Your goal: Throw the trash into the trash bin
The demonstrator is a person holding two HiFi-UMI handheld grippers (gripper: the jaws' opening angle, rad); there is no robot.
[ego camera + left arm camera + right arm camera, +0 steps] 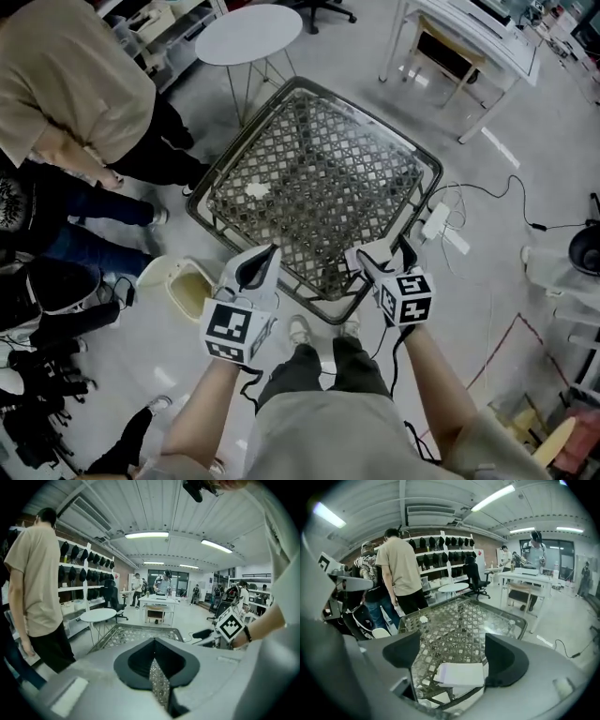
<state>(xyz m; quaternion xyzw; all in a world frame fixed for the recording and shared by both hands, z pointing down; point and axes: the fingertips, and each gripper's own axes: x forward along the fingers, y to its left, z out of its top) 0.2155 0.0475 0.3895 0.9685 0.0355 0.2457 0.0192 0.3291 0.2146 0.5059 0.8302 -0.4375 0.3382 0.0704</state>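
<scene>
Trash [256, 189] is not yet sitting in my tongs. Left gripper [267, 258] is clenching on nothing. Right gripper [382, 258] is hanging released, a flat white piece [461, 674] showing between its jaws by the table's [337, 178] near corner. The trash, a crumpled white scrap, is lying toward the table's left corner, well apart from both. Trash bin [183, 286] is waiting on the floor off the near-left edge. Approach step, I am judging; the next move is calling for reaching the right jaws across and closing on the scrap.
</scene>
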